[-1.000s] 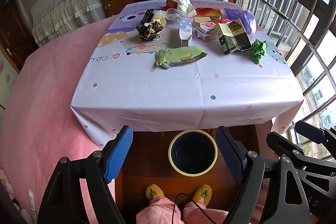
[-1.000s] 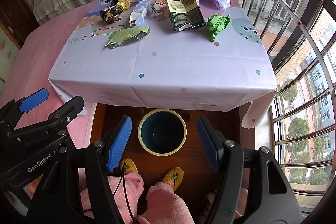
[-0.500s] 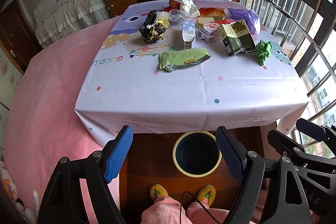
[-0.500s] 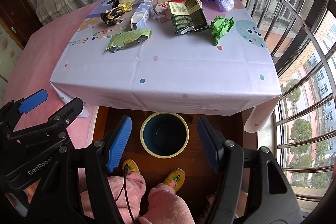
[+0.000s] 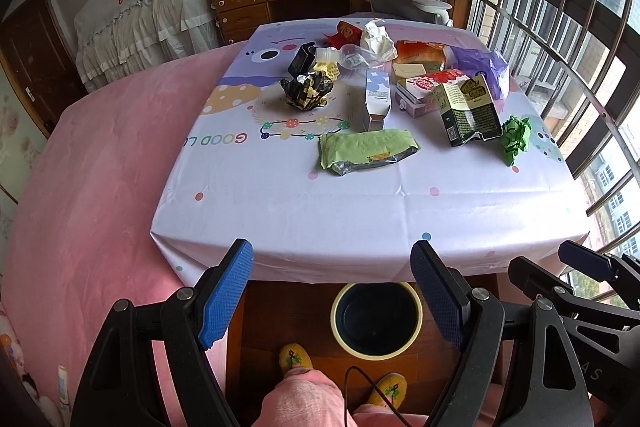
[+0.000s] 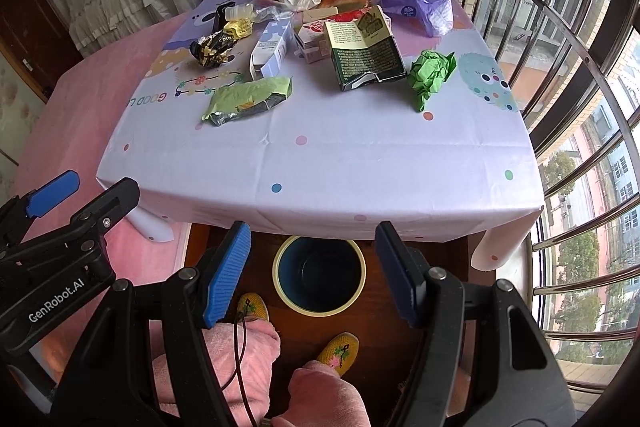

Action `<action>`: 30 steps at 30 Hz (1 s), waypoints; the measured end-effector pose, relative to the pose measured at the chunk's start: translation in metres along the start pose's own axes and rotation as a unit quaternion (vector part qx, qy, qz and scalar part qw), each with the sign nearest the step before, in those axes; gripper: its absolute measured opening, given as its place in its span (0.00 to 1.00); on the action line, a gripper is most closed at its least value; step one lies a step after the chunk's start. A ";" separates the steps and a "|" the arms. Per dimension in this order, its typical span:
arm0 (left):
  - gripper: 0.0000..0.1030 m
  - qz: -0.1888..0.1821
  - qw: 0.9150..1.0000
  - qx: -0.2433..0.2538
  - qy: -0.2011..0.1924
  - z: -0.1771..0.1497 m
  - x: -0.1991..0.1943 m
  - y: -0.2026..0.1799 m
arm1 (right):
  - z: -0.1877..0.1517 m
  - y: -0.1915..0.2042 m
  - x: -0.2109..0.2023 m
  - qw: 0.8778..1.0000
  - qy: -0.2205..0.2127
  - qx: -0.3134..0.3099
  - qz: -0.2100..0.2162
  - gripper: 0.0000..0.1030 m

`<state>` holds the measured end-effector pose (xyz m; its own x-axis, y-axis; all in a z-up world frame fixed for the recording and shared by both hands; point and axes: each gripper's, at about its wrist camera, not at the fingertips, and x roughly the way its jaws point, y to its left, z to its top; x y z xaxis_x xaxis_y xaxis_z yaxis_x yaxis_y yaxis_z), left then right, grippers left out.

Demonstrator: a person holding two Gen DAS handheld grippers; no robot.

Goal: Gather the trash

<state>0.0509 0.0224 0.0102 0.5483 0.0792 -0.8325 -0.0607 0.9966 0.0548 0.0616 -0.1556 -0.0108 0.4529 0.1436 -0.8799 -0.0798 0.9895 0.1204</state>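
Left wrist: trash-strewn tablecloth, bin below, windows rt.

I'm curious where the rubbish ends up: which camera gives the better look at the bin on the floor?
The right wrist view: the bin sits nearly whole between the open tongs, its dark inside showing, with only its far rim tucked under the tablecloth. In the left wrist view the bin is also visible, but one blue finger covers its right edge.

tablecloth: pale lilac, pastel dots, cartoon print
bin: cream rim, dark blue inside
paper ball: bright green
wrapper: light green
carton: dark green
slippers: yellow
bedspread: pink
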 end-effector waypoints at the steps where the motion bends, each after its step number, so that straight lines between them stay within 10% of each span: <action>1: 0.81 -0.003 1.000 0.000 -0.003 0.005 0.002 0.003 | 0.005 0.002 0.003 1.000 -0.001 0.001 -0.001 0.60; 16: 0.81 -0.019 0.996 0.089 0.016 0.127 0.097 0.072 | 0.088 0.037 0.093 0.992 0.046 0.118 -0.020 0.60; 30: 0.76 -0.108 0.980 0.145 0.079 0.208 0.190 0.108 | 0.113 0.042 0.167 0.955 0.055 0.290 -0.008 0.60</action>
<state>0.3214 0.1495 -0.0272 0.3851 -0.1166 -0.9155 0.2944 0.9557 0.0022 0.2340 -0.0882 -0.1010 0.3512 0.1580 -0.9229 0.4465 0.8382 0.3133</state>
